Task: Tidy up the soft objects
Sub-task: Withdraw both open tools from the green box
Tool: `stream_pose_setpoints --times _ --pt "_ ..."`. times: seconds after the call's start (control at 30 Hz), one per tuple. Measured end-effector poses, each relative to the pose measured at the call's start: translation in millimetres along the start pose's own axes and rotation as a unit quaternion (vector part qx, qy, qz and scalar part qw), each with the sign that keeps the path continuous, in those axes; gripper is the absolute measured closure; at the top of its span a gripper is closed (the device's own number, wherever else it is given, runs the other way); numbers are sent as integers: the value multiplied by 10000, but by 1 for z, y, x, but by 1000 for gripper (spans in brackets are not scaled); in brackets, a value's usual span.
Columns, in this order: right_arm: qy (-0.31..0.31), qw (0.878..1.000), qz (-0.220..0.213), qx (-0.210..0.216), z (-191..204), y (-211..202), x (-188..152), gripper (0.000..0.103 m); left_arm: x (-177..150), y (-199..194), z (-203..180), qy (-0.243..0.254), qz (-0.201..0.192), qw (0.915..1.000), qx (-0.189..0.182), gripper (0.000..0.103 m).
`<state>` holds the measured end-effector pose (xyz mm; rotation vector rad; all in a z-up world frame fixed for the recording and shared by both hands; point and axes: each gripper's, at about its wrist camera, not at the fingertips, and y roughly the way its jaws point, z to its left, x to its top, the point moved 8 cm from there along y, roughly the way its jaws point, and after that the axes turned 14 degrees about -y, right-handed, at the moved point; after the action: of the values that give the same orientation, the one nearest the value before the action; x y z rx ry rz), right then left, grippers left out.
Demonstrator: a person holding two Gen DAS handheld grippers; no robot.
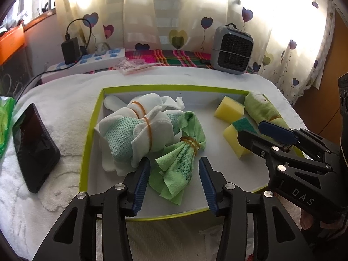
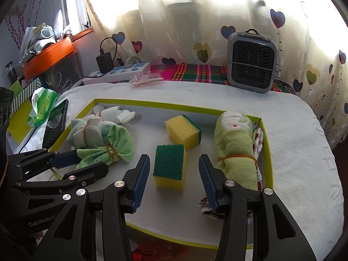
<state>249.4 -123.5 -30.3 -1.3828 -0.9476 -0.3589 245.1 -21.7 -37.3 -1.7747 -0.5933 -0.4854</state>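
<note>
A shallow box with a lime-green rim (image 1: 91, 128) (image 2: 152, 104) lies on a white towel. In it are a banded white-and-mint cloth bundle (image 1: 134, 130) (image 2: 87, 130), a banded light-green cloth (image 1: 184, 152) (image 2: 108, 150), two yellow sponges with green pads (image 1: 229, 108) (image 2: 169, 167) (image 2: 183, 130), and a rolled green towel (image 1: 261, 106) (image 2: 235, 150). My left gripper (image 1: 174, 180) (image 2: 71, 163) is open, its fingers either side of the light-green cloth. My right gripper (image 2: 174, 178) (image 1: 258, 134) is open around the near sponge.
A black phone (image 1: 32, 148) (image 2: 56, 124) lies left of the box. A grey fan heater (image 1: 232, 47) (image 2: 252, 63), a power strip (image 1: 87, 63) (image 2: 121, 71) and a plaid cloth (image 1: 180, 57) are at the back. A patterned cloth (image 2: 258, 143) lies at the box's right wall.
</note>
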Motion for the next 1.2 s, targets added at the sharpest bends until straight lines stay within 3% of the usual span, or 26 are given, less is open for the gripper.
stream_pose_setpoints --times 0.23,0.7,1.2 --pt "102 9999 -29 11 -2 -5 -1 55 -1 -8 -3 -9 -36 9999 -112 54" --pt "224 9997 -86 -7 -2 -17 -5 54 -5 -24 0 66 -254 9995 169 54" --pt "367 9992 -185 -7 -3 -37 -13 54 -14 -39 6 -172 -245 9995 116 54"
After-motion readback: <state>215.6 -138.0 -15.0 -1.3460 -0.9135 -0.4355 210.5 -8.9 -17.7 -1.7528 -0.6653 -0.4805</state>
